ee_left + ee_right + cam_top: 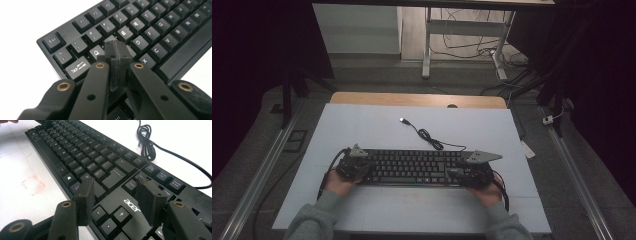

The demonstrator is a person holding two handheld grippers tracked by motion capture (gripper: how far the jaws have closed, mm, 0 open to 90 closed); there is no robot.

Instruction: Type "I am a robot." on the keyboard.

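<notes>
At the left end of the black keyboard (pixel 414 167) I hold my left gripper (pixel 353 165), its fingers (pixel 117 56) pressed flat together with nothing between them, the tips standing over the keys near Q and W; whether they actually touch a keycap I cannot tell, since the fingers themselves cover that spot. The keyboard lies square across the near half of the white tabletop (pixel 362 130), long side facing me. Its cable (pixel 432 140) runs off the back edge in a loose coil and ends in a plug (pixel 402 120) lying free toward the far side. At the right end sits my right gripper (pixel 469 172), fingers (pixel 85 200) standing apart above the arrow keys and the brand lettering, holding nothing. From above, both grippers are dark lumps against the dark keyboard, and the finger tips are hard to make out there. A faint reddish mark (pixel 412 196) shows on the tabletop near me. Beyond the white sheet a strip of wood (pixel 412 99) shows at the far edge. The room is dim: grey floor, metal rails at both sides, another desk's legs and tangled cables at the back.
</notes>
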